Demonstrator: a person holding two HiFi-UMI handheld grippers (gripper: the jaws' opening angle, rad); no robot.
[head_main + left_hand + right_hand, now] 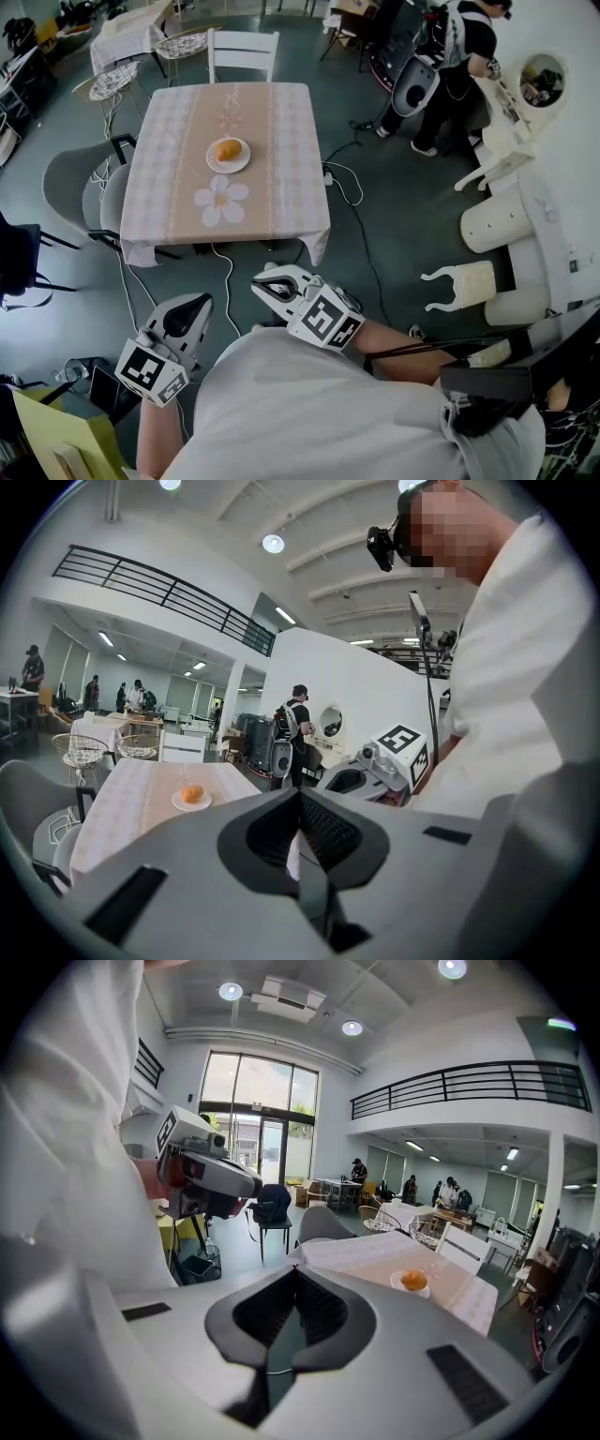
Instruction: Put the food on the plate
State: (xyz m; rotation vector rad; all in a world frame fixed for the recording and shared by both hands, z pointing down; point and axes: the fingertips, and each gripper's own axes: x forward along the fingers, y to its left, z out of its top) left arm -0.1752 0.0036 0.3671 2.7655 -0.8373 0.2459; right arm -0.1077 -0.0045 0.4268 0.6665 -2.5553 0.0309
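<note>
An orange-brown bun lies on a small white plate near the middle of a table with a checked cloth. The same bun and plate show far off in the left gripper view, and the bun on its plate in the right gripper view. My left gripper and right gripper hover close to the person's body, well short of the table. Both are shut with nothing between the jaws.
A white chair stands at the table's far side, grey chairs at its left. Cables trail on the floor to the right. A person stands by white furniture at the right. A yellow box sits bottom left.
</note>
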